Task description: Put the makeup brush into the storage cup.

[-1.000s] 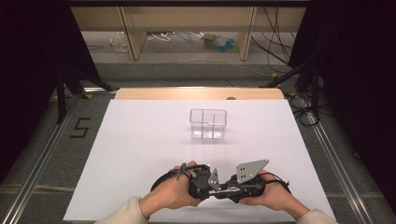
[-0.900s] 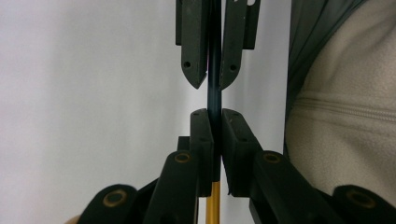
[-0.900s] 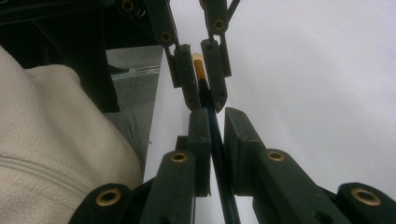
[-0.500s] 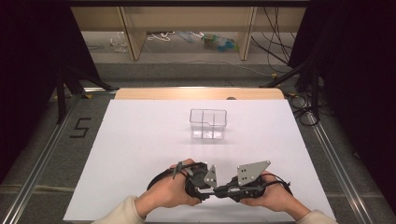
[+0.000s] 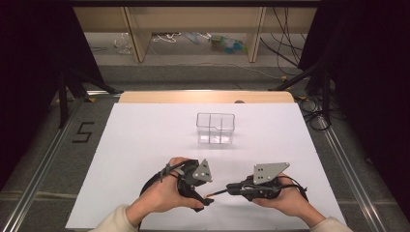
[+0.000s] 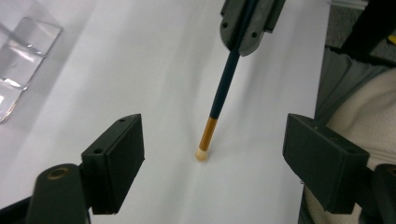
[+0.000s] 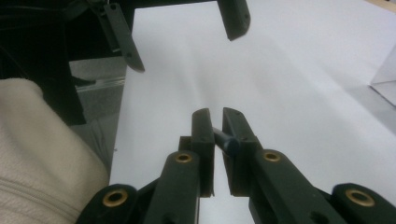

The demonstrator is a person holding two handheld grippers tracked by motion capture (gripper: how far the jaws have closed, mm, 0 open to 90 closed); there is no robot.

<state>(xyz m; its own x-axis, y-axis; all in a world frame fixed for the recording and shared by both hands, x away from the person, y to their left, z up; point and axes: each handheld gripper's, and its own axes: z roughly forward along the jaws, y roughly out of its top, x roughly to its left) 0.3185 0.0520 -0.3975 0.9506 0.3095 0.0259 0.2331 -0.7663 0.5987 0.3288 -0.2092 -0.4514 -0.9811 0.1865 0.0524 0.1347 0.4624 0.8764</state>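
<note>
Left gripper view: right gripper (image 6: 250,28) clenches the dark-blue, eraser-tipped pencil (image 6: 223,88); left gripper (image 6: 212,154), jaws just opened, stands released around its tip.

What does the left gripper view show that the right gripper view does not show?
Left gripper view alone: the pencil's eraser end with its gold band, between the left gripper's wide-open fingers, whose jaws have just been opening, and the clear divided box.

Right gripper view alone: the right gripper from behind, shut on the pencil's dark shaft.

Both: the white table sheet and a cream sleeve.
</note>
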